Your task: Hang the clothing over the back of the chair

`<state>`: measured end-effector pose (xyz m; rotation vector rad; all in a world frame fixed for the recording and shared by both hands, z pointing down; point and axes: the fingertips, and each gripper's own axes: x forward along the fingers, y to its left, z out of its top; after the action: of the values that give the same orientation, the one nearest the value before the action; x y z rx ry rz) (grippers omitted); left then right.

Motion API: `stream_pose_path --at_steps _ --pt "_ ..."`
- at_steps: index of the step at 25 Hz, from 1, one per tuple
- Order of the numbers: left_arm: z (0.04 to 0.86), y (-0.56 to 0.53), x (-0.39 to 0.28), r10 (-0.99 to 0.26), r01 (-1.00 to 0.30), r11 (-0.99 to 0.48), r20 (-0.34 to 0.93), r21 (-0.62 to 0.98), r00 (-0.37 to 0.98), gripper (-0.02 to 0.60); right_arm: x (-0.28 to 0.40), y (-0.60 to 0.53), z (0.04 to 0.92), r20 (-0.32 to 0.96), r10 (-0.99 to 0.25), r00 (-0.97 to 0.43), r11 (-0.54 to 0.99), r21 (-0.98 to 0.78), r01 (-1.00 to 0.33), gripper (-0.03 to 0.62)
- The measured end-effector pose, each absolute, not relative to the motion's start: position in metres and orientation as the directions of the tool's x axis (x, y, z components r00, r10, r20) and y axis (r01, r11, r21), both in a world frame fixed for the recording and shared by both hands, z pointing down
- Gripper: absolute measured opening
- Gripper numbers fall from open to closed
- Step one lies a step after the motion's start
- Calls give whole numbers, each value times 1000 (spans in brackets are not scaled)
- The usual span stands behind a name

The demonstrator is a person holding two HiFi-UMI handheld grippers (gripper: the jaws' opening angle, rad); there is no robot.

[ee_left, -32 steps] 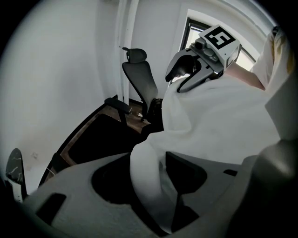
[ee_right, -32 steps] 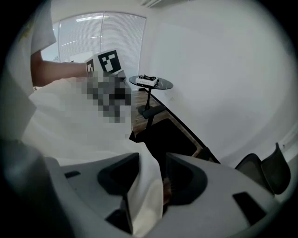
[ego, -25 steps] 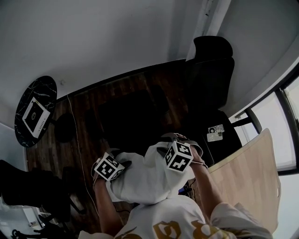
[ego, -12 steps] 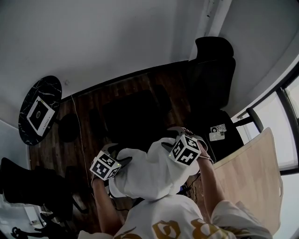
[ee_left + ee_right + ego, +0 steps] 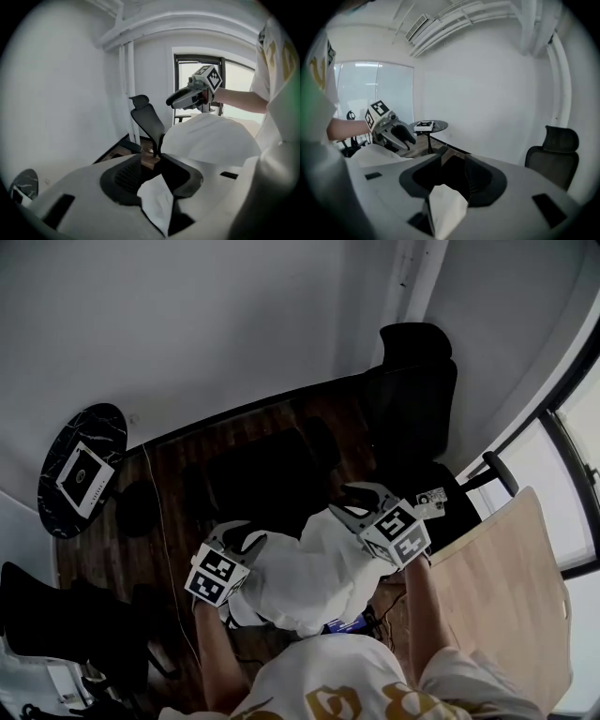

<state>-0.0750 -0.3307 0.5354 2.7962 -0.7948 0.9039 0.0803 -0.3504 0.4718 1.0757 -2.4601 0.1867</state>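
I hold a white piece of clothing (image 5: 302, 570) bunched in front of the person's chest, between both grippers. My left gripper (image 5: 246, 538) grips its left side; a white fold (image 5: 157, 202) sits pinched between its closing jaws. On the right side my right gripper (image 5: 345, 502) also has a fold (image 5: 443, 207) between its closing jaws. The black office chair (image 5: 414, 395) stands ahead to the right, its high back (image 5: 148, 117) upright and bare. Both grippers are short of the chair and point towards it, slightly downward.
A round black side table (image 5: 80, 470) with a white card on it stands at the far left by the wall. A light wooden desk (image 5: 506, 587) lies at the right, beside the window. Dark wooden floor (image 5: 253, 442) stretches between me and the wall.
Both grippers have risen with the clothing and moved a little apart. The right one has rolled and shifted right, towards the chair.
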Motion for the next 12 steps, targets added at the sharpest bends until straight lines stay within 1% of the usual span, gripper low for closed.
stream_pose_path --at_steps 2,3,4,6,9,11,12 --pt "525 -331 -80 -524 -547 -827 528 -129 669 77 78 -342 466 446 -702 -555 663 127 -738 138" --pt "523 -330 -82 -550 -568 -811 517 -143 655 36 77 -337 463 441 -719 -537 650 151 -745 104" --pt "522 -329 -83 -569 -584 -797 518 -156 638 27 77 -333 461 434 -736 -519 632 168 -756 66" --pt "523 -322 -82 -587 -589 -784 544 -197 600 21 79 -325 455 412 -772 -484 591 183 -786 22" --pt "518 -308 -78 -598 -579 -780 551 -235 582 21 76 -306 450 406 -788 -463 559 155 -815 14" --pt "508 -299 -77 -599 -594 -778 526 -205 603 21 71 -291 448 396 -782 -481 554 87 -828 13" --pt "504 -293 -76 -594 -597 -781 515 -183 618 21 68 -284 445 370 -784 -499 548 32 -836 12"
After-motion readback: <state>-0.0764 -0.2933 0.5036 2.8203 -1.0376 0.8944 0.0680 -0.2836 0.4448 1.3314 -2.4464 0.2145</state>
